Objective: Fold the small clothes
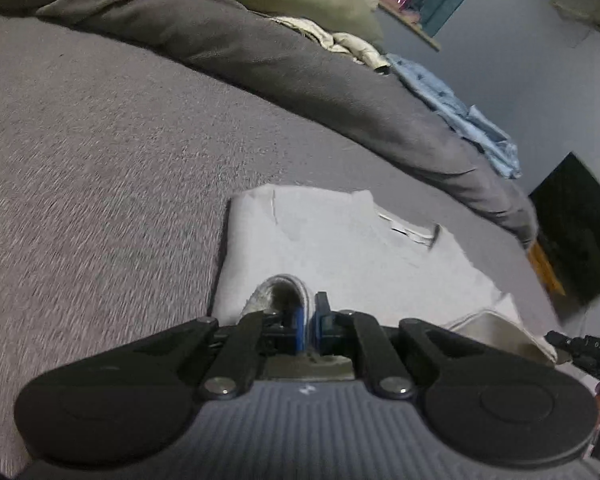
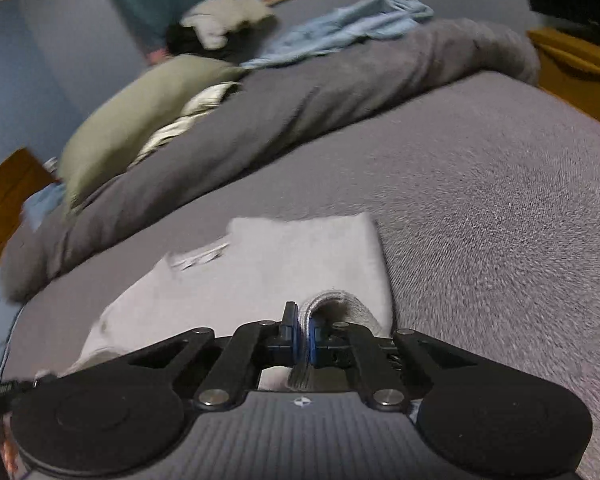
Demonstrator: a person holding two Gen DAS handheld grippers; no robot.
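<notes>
A small light grey garment [image 1: 340, 248] lies partly folded on the grey bed cover [image 1: 100, 160], its neck label showing near the far edge. My left gripper [image 1: 311, 316] is shut on the garment's near left edge, and the cloth loops up beside the blue pads. In the right wrist view the same garment [image 2: 280, 264] spreads ahead, and my right gripper [image 2: 305, 340] is shut on its near right edge, with a fold of cloth bulging beside the pads. Both pinched edges are lifted off the bed. The other gripper's tip shows at each view's lower side edge.
A rolled dark grey blanket [image 1: 280, 64] runs across the bed beyond the garment. An olive pillow [image 2: 132, 112], a cream cloth [image 1: 340, 40] and a light blue garment [image 2: 340, 28] lie behind it. A wooden piece of furniture [image 2: 580, 68] stands past the bed's far right.
</notes>
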